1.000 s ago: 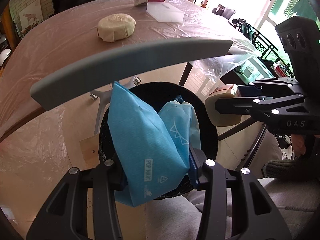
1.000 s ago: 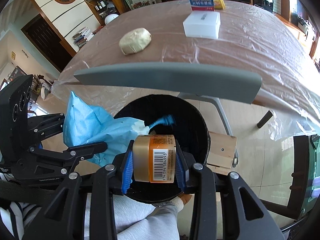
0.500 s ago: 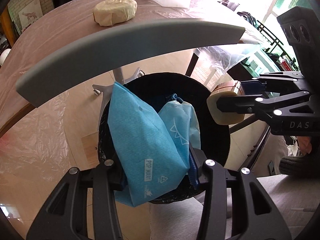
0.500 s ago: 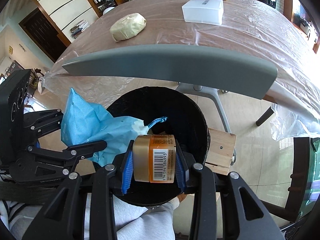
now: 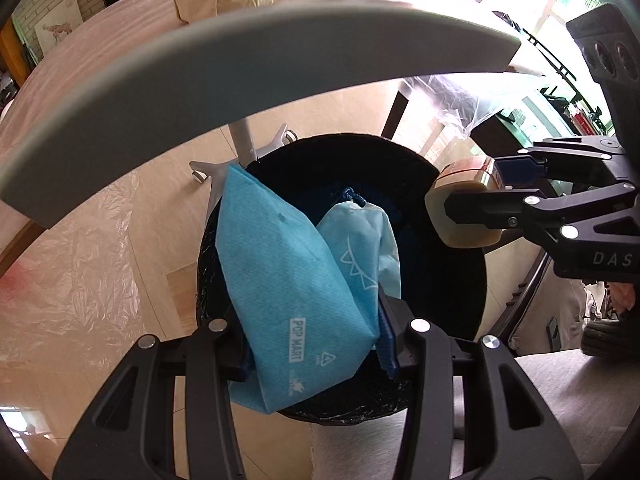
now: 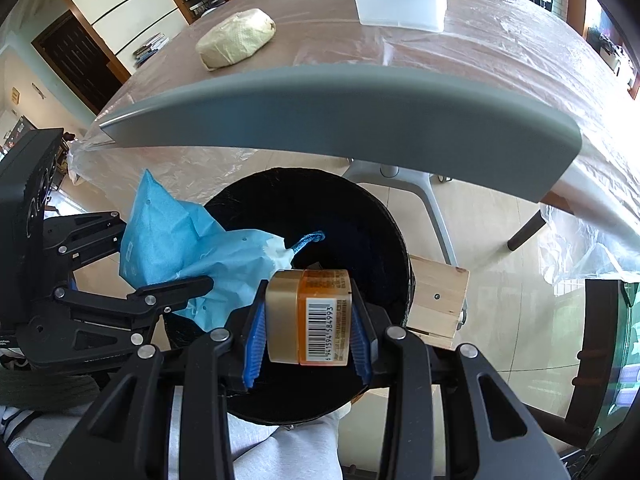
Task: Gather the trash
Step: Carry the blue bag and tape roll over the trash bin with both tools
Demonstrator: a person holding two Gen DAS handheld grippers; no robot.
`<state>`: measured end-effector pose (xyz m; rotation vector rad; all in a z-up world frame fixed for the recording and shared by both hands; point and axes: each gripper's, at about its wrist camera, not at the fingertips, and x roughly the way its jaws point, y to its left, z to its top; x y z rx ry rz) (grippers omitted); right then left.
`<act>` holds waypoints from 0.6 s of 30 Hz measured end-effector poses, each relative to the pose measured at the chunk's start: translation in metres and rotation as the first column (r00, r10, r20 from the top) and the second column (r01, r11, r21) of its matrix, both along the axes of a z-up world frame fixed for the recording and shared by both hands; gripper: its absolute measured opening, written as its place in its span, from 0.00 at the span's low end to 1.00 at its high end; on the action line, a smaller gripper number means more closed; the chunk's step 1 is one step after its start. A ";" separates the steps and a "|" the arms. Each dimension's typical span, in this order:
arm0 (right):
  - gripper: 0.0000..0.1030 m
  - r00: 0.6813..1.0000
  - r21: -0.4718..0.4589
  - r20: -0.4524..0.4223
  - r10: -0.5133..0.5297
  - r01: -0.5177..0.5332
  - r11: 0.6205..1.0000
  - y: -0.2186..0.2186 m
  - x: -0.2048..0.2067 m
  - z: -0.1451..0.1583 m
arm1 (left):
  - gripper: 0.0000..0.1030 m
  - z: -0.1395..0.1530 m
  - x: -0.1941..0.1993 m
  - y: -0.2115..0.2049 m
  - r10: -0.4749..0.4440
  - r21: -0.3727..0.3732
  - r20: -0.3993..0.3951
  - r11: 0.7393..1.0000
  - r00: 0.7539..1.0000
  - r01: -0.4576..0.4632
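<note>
My left gripper (image 5: 316,344) is shut on a light blue fabric bag (image 5: 288,280) printed POP MART. It holds the bag over the open black trash bin (image 5: 448,288). My right gripper (image 6: 307,334) is shut on a small amber jar with a gold lid and a barcode (image 6: 308,320). It holds the jar over the same bin (image 6: 320,208). The jar (image 5: 460,216) and right gripper show at the right of the left wrist view. The blue bag (image 6: 188,248) and left gripper (image 6: 192,284) show at the left of the right wrist view.
A grey chair back (image 6: 340,112) arcs above the bin. Behind it is a plastic-covered table (image 6: 500,52) with a beige wrapped lump (image 6: 236,42), a white box (image 6: 402,6) and a carton. A wooden block (image 6: 438,300) sits right of the bin. My grey-trousered leg (image 6: 288,452) is below.
Both grippers have moved down and closer to the bin, still holding the bag and the jar. The bin and chair back look larger.
</note>
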<state>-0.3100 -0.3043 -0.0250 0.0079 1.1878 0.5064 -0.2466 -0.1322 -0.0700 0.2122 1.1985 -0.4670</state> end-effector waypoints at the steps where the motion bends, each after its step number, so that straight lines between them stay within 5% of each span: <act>1: 0.34 1.000 -0.003 -0.002 0.001 -0.001 1.000 0.001 0.000 0.000 | 0.45 -0.002 0.001 0.000 -0.001 0.004 -0.002 1.000 1.000 0.001; 18: 0.34 0.999 -0.046 -0.033 0.021 -0.022 0.999 0.012 0.006 -0.008 | 0.45 -0.023 0.010 -0.005 -0.015 0.064 -0.021 0.998 1.000 0.016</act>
